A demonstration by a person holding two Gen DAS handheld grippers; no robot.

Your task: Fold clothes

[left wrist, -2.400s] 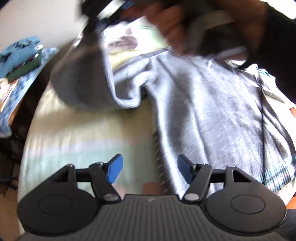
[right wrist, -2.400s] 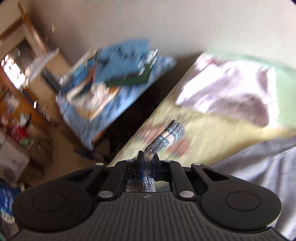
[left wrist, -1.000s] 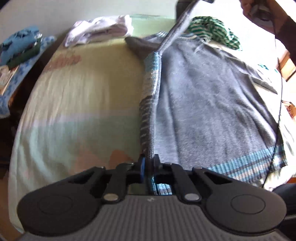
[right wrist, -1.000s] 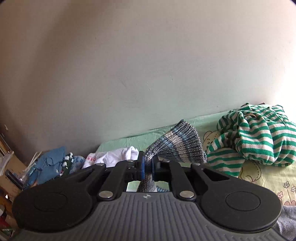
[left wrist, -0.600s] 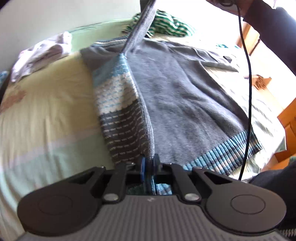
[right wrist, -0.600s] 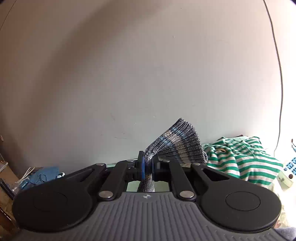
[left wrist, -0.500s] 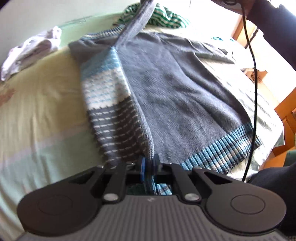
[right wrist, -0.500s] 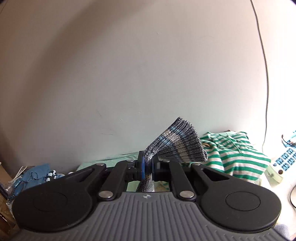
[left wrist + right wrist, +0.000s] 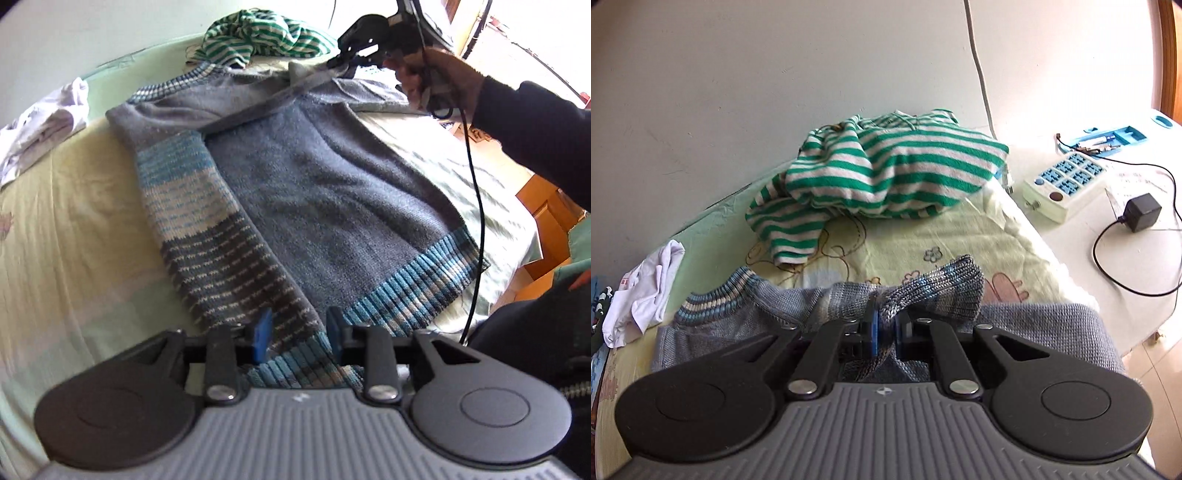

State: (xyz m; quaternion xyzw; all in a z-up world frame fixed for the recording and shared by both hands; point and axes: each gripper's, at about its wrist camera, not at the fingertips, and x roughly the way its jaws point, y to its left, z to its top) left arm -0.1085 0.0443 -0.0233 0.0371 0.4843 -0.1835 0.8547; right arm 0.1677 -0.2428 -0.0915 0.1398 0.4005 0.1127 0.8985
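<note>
The left gripper [image 9: 297, 334] had just spread, releasing the sweater [image 9: 325, 206] hem at the bed [image 9: 74, 221] edge. The right gripper [image 9: 885, 328], loosening, still pinched the sleeve cuff [image 9: 945, 284]. Side fold judged laid.

My black left gripper [image 9: 297, 338] sits over a grey-blue sweater [image 9: 325, 195] with blue-white striped hem; beyond, a green-white striped top [image 9: 258, 31].

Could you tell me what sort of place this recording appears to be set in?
Most likely a bedroom at home: a bed with a cartoon-print sheet, loose clothes such as the green striped top and grey sweater on it, and a power strip beside it.
</note>
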